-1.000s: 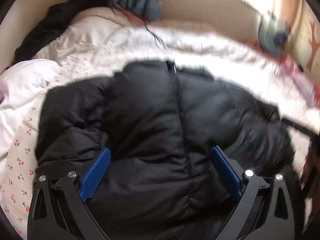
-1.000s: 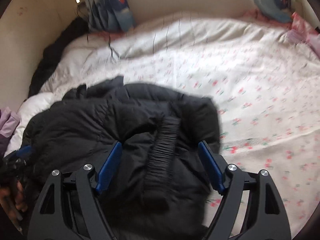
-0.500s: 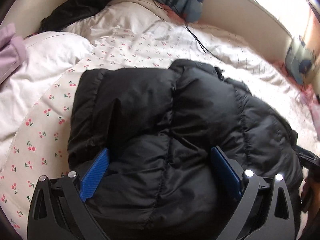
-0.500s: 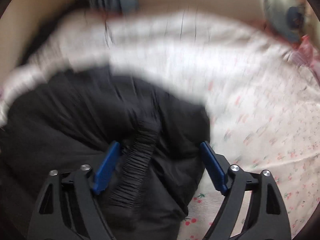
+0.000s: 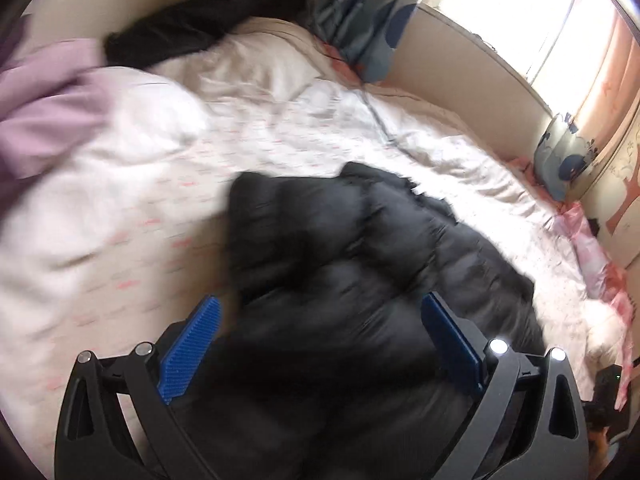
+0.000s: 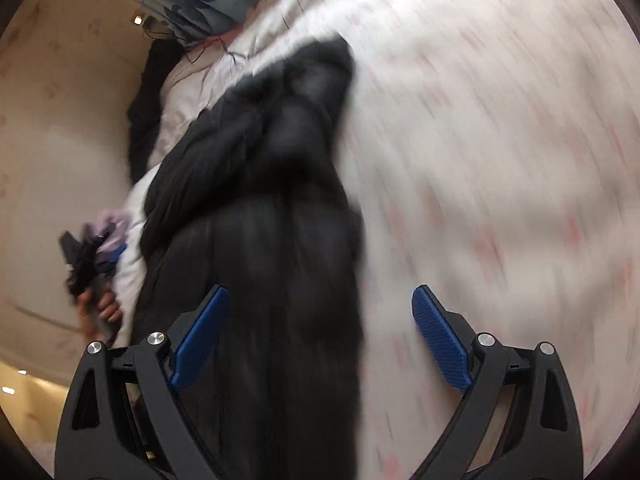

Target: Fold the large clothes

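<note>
A black puffer jacket point(image 5: 360, 260) lies bunched on the cherry-print sheet point(image 5: 120, 248) of a bed. My left gripper point(image 5: 320, 300) hovers over its near part with the jaws wide apart, and the blue pads point(image 5: 192, 344) do not press the fabric. In the right wrist view the jacket point(image 6: 260, 220) runs as a long dark band from the near edge toward the headboard. My right gripper point(image 6: 320, 290) is open above the jacket's right edge, its right pad over bare sheet point(image 6: 500, 200). That view is tilted and smeared by motion. A hand point(image 6: 100, 308) holds the left gripper point(image 6: 92, 252) at the far left.
A purple garment point(image 5: 44, 108) and a white pillow point(image 5: 132, 120) lie at the left. Another black garment point(image 5: 208, 20) is heaped against the headboard, beside a blue patterned pillow point(image 5: 368, 28). A second blue pillow point(image 5: 560, 156) and pink cloth point(image 5: 600, 264) line the right edge.
The right gripper's jaws spread wider and let the elastic cuff go; it swung and rolled, so the bed now looks tilted. The left gripper drew back leftward, with more sheet showing.
</note>
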